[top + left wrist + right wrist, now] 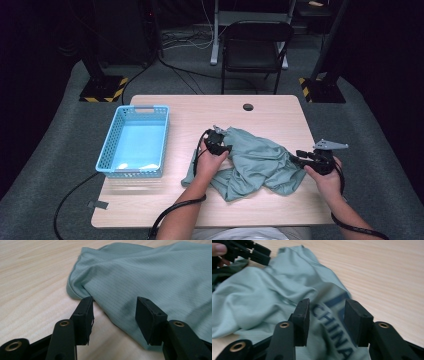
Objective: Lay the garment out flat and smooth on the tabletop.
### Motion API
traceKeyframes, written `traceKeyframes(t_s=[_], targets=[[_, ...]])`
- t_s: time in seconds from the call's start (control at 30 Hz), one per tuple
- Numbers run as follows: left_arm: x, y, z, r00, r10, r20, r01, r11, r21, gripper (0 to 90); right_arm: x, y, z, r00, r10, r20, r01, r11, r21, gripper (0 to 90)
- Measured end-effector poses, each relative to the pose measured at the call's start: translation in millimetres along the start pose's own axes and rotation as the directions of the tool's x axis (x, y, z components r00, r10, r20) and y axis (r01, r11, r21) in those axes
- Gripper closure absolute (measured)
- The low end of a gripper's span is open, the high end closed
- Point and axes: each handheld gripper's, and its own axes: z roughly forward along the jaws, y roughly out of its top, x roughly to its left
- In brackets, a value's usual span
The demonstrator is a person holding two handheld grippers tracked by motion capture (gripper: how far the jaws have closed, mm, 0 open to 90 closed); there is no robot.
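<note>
On the wooden table (150, 210), a light blue plastic basket (134, 141) stands at the left, well apart from the crumpled grey-green T-shirt (255, 162) that lies right of centre between the two hands. The left gripper (218, 141) sits at the shirt's far-left edge; in the left gripper view (115, 312) its jaws stand wide apart, straddling a fold of the cloth just ahead of them without pinching it. The right gripper (305, 158) meets the shirt's right edge, and in the right gripper view (326, 320) its jaws are also spread wide, poised over the fabric with blue "CHINA" lettering (330, 327) between them, gripping nothing.
</note>
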Motion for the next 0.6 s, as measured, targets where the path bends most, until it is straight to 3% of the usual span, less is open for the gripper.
traceKeyframes(t_s=[0.1,0.17,0.23,0.27,0.33,0.47,0.57,0.6], targets=[[0.7,2.2,7.5,1.0,0.004,-0.001,-0.004,0.9998,0.017,50.2,-10.4,-6.0,4.8,0.9981,0.06,-0.008,-0.06,0.998,0.033,50.7],[-2.1,1.8,11.0,0.9996,0.028,0.008,-0.029,0.9992,0.026,58.8,-13.8,-10.9,12.0,0.9958,0.085,-0.034,-0.083,0.994,0.065,51.1],[-3.6,2.9,11.3,0.9989,0.038,0.028,-0.039,0.9986,0.034,74.6,-13.1,-14.3,20.6,0.9907,0.107,-0.084,-0.099,0.99,0.098,63.2],[-3.8,3.2,11.1,0.9988,0.037,0.031,-0.039,0.9986,0.037,79.2,-11.8,-14.6,23.5,0.9867,0.11,-0.12,-0.096,0.989,0.117,72.5],[-3.7,4.6,8.9,0.9984,0.047,0.032,-0.049,0.9978,0.044,86.3,-7.6,-12.5,24.4,0.9871,0.085,-0.136,-0.068,0.99,0.126,85.8],[2.1,10.0,-7.6,0.9985,0.044,0.033,-0.044,0.999,0.011,87.3,0.3,-1.8,11.0,0.9867,0.056,-0.152,-0.048,0.997,0.058,89.0],[7.6,14.2,-31.8,0.9981,0.053,0.032,-0.052,0.9983,-0.026,87.5,9.6,5.8,-0.4,0.9743,0.045,-0.221,-0.043,0.999,0.012,89.1],[7.6,14.2,-31.8,0.9981,0.053,0.032,-0.052,0.9983,-0.026,87.5,9.6,5.8,-0.4,0.9743,0.045,-0.221,-0.043,0.999,0.012,89.1]])
